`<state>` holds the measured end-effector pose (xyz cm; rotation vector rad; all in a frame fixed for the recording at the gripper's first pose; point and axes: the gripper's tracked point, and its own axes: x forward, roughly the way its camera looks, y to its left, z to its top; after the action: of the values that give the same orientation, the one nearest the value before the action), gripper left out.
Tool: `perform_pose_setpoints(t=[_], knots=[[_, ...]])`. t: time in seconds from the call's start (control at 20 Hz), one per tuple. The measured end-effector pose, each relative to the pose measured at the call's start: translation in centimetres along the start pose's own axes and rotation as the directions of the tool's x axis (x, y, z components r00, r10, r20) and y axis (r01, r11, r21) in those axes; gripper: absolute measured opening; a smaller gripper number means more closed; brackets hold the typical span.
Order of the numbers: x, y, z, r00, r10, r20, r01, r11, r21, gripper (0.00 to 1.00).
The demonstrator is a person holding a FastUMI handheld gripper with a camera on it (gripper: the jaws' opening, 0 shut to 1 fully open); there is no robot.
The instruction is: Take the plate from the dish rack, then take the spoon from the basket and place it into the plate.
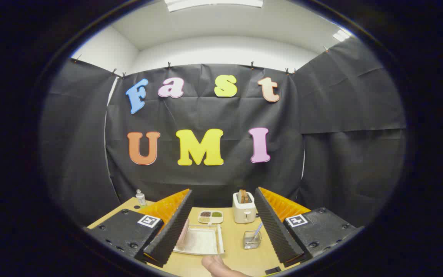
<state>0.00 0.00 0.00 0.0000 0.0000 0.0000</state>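
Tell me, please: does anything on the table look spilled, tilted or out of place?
Nothing stands out. The white tray, the small dish, the toaster and the clear cup with its utensil stand upright on the table between the open hand-held gripper's fingers. No spill shows.

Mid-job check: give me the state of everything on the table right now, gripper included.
gripper: open, fingers spread wide, holding nothing.
toaster: upright, slices standing in its slots.
clear basket: upright, a spoon leaning inside.
white tray: flat on the table, between the fingers.
divided dish: compartments filled.
small bottle: upright, capped.
hand: resting near the table edge.
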Motion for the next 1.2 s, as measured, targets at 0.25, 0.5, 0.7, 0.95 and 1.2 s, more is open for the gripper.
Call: perform_pose_setpoints(t=[0.25, 0.5, 0.7, 0.95, 1.2], knots=[[0.1, 2.1, -0.8, 0.999, 0.005, -0.041, -0.004, 1.0, 0.013, 1.0], [-0.2, 4.9, 0.1, 0.999, 0.034, -0.011, -0.034, 0.999, 0.003, 1.0], [0.1, 6.0, 0.6, 0.999, 0.042, -0.005, -0.042, 0.999, 0.006, 1.0], [2.2, 6.5, 0.5, 0.998, 0.064, -0.009, -0.064, 0.998, -0.025, 1.0], [6.2, 7.1, -0.2, 0.995, 0.08, -0.065, -0.084, 0.995, -0.048, 1.0]])
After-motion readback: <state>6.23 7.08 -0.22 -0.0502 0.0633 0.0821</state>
